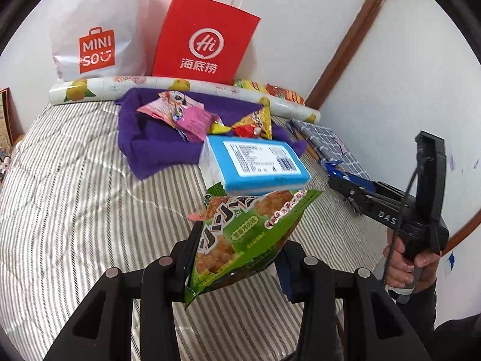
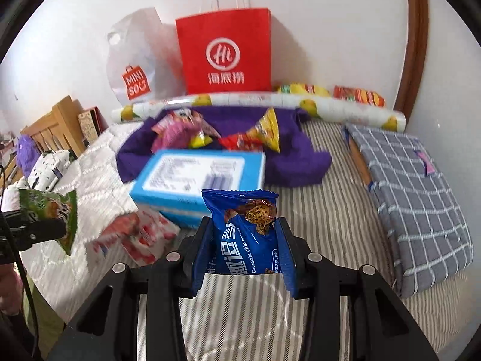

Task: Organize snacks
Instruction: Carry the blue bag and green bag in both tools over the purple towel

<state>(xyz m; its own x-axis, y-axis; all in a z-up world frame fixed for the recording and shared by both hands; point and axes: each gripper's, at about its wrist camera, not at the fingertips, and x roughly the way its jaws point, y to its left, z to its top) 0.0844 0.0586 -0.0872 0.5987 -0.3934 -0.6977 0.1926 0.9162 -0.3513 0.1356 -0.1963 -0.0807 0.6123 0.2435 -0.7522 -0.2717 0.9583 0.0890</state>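
The left gripper (image 1: 237, 252) is clenched on a green packet (image 1: 240, 237), a crinkly foil pouch printed with fried pieces, held above the striped bedcover (image 1: 75, 210) just in front of the blue box (image 1: 255, 162); its long axis tilts, upper corner up and right toward the box, lower corner down past the left finger. The right gripper (image 2: 245, 252) grasps a blue packet (image 2: 243, 231), glossy foil marked "Chocolate chip", standing upright between the fingers with its crimped top edge pointing at the box (image 2: 201, 177). Only the right view shows the red-and-white pack (image 2: 135, 237) lying left of the box, the wooden headboard (image 2: 54, 129) far left of it, and the full spread of the grey checked cloth (image 2: 412, 198) right of it; there the green packet (image 2: 51, 213) appears small, at the left edge. Only the left view shows the person's right hand (image 1: 412, 267) around the other tool's black handle, right of the box, with the blue packet barely visible in its fingers. Behind the box in both views lies a rumpled purple cloth (image 1: 156, 138) holding a heap of small pink, yellow and red snack packets (image 1: 192, 117). Farther behind it lies a long roll printed with yellow fruit (image 1: 150, 85), then a stiff red paper bag (image 1: 204, 36) with white cord handles and a limp white plastic bag (image 1: 99, 27), both against the wall.
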